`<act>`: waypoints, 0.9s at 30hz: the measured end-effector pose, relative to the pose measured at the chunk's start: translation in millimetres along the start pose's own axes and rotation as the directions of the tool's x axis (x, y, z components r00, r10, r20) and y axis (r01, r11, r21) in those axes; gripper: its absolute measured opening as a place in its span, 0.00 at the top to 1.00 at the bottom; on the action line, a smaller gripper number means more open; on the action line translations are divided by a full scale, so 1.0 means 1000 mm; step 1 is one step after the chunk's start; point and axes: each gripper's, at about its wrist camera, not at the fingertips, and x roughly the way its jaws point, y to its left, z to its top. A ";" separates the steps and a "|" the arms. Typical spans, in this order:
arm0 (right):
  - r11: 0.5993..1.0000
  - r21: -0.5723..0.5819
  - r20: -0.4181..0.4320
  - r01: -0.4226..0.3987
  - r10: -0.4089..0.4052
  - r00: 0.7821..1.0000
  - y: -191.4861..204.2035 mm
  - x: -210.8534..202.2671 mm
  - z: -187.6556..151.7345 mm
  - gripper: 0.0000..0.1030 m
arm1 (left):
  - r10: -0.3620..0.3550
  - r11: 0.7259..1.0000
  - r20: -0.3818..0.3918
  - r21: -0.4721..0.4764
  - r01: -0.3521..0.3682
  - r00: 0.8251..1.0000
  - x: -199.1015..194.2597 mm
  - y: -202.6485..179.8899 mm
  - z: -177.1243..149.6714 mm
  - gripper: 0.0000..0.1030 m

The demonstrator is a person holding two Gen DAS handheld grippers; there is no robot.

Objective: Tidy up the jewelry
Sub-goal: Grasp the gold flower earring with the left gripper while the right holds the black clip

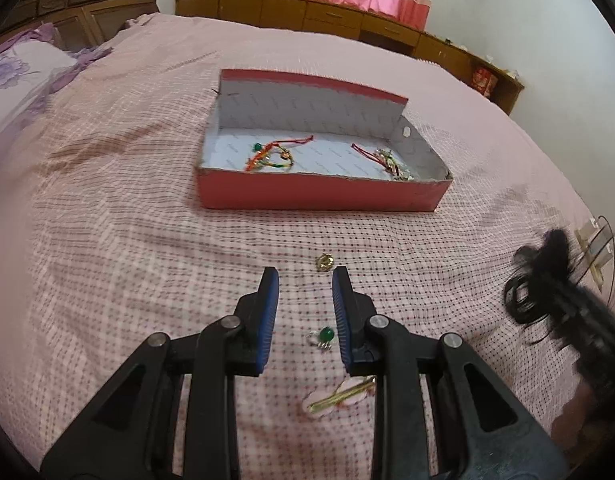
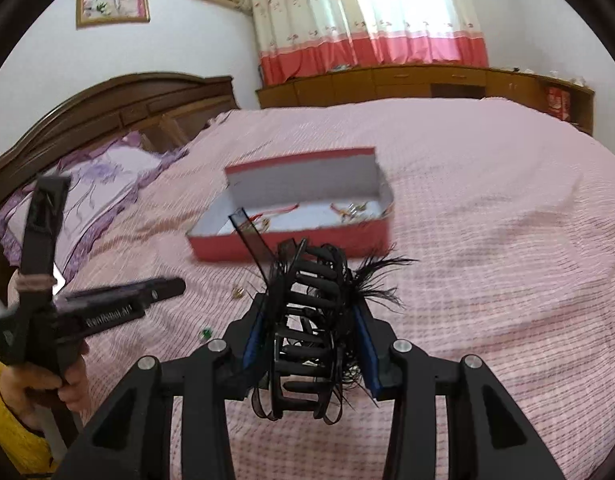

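"GenRobot.AI" marks the left gripper [image 2: 169, 288], its fingers wide above a green bead [image 1: 325, 335]. The right gripper [image 2: 313, 322] clamps a black feathered hair claw [image 2: 307, 332]; ahead lies the red box [image 2: 291, 246]

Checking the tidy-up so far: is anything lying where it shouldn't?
Yes. A gold ring, a green earring and a gold hairpin lie loose on the bedspread, outside the red box.

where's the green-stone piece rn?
Left wrist view: the green-stone piece lies on the bedspread between the open left gripper fingers, short of the red box, gold ring beyond it.
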 end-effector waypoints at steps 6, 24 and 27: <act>0.999 0.047 0.052 0.025 -0.028 0.998 -0.022 -0.010 0.017 0.58 | -0.010 1.000 -0.019 0.026 0.011 1.000 0.020 -0.012 0.005 0.82; 0.995 0.094 0.085 0.043 -0.051 0.995 -0.047 -0.008 0.026 0.58 | 0.004 1.000 -0.067 0.027 -0.002 0.998 0.069 -0.018 0.004 0.82; 0.994 0.100 0.088 0.051 -0.060 0.994 -0.050 -0.008 0.026 0.58 | 0.002 1.000 -0.066 0.026 0.000 0.998 0.074 -0.018 0.003 0.82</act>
